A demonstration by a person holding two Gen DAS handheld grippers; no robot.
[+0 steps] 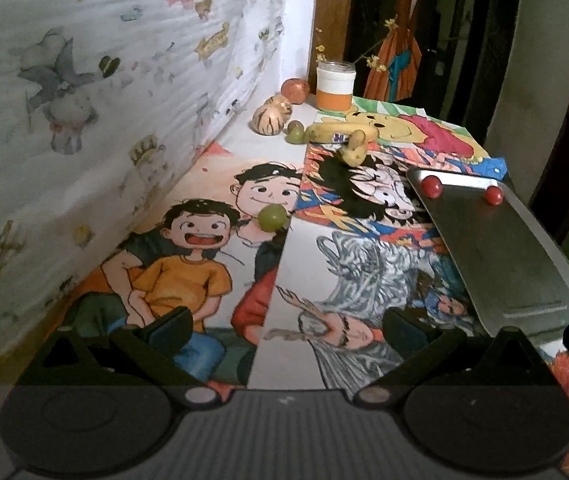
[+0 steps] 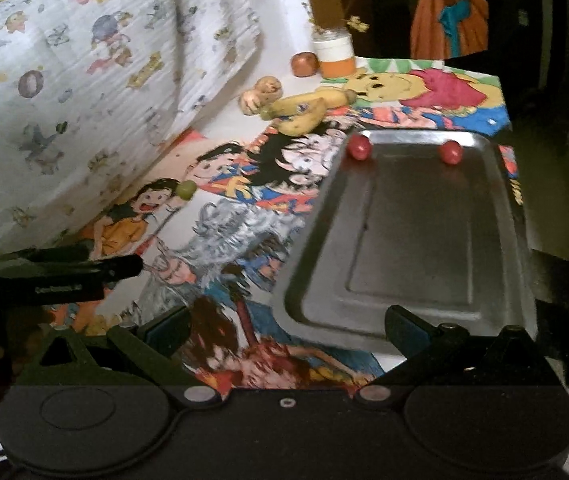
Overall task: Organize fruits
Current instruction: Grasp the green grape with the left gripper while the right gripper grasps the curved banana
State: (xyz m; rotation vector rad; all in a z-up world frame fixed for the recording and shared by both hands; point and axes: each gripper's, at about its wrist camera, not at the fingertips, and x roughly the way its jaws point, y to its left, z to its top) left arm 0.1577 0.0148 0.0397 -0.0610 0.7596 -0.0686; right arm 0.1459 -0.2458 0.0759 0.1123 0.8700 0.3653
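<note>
Both claws are released and hold nothing: left claw (image 1: 284, 324), right claw (image 2: 288, 320). The green grape (image 1: 272, 218) lies alone mid-table, left of the metal tray (image 1: 496, 248). Judged next: straddle it squarely, close gently, then carry it right beside the red fruits (image 1: 431, 186).

The left hand-held gripper (image 1: 286, 322) is held low and level, its two black fingers spread wide apart with nothing between them. One fingertip (image 1: 172, 322) sits out to its left, the other well across to its right. The right hand-held gripper (image 2: 286, 322) is posed the same way: jaws wide, empty, its fingertips (image 2: 404, 322) pointing forward and slightly down. From the right wrist view, the left hand-held gripper appears just off to the left side, a dark bar reaching forward at about the same height.
</note>
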